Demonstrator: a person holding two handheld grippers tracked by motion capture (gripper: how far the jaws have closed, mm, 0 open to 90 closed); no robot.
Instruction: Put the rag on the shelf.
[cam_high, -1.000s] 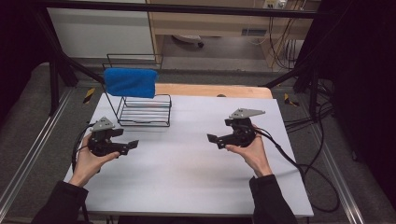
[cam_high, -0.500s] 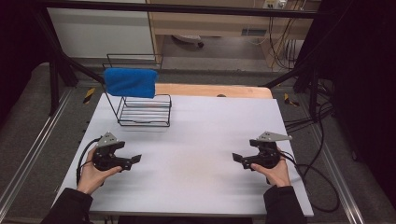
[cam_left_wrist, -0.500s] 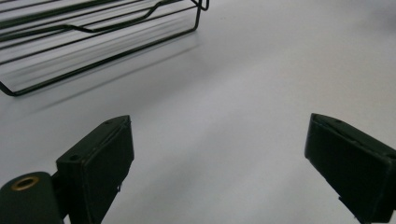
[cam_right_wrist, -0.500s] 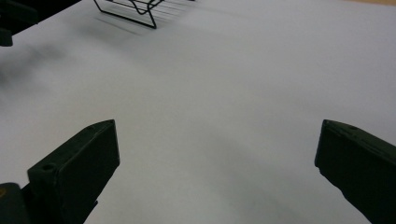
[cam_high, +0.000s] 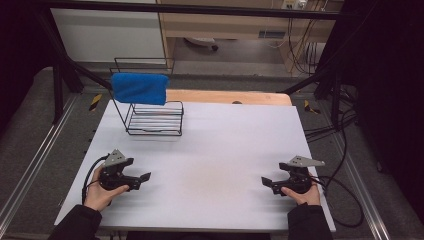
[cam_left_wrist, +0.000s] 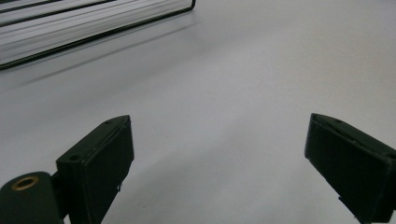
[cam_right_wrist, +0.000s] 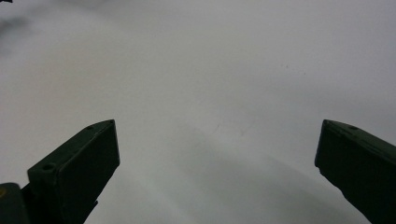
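From my station I see first the two sleeves at the near edge of the white table (cam_high: 210, 150), each hand carrying one tool. The left gripper (cam_high: 145, 177) sits low over the near left part of the table, held in the left hand (cam_high: 100, 192), and its jaws point toward the middle of the table. In the left gripper view the two black jaws stand wide apart with only bare white surface between them; they have just been opening and nothing is caught there. The right gripper (cam_high: 266, 184) is low over the near right part, in the right hand (cam_high: 302, 195), well apart from the left one and facing it across the table. In the right gripper view its jaws are also far apart, again with nothing but the white table between them. Whether the tools rest on the surface or hang just above it, I cannot say for sure, because the high view is a little soft there. Farther back, on the left half of the table, stands the black wire rack (cam_high: 155, 120); its lower bars (cam_left_wrist: 93, 28) appear at the top of the left gripper view, blurred. The blue cloth (cam_high: 140, 88) hangs over the top wire of this rack, at its far side, well apart from both grippers. Behind the table is a wooden board (cam_high: 225, 96)
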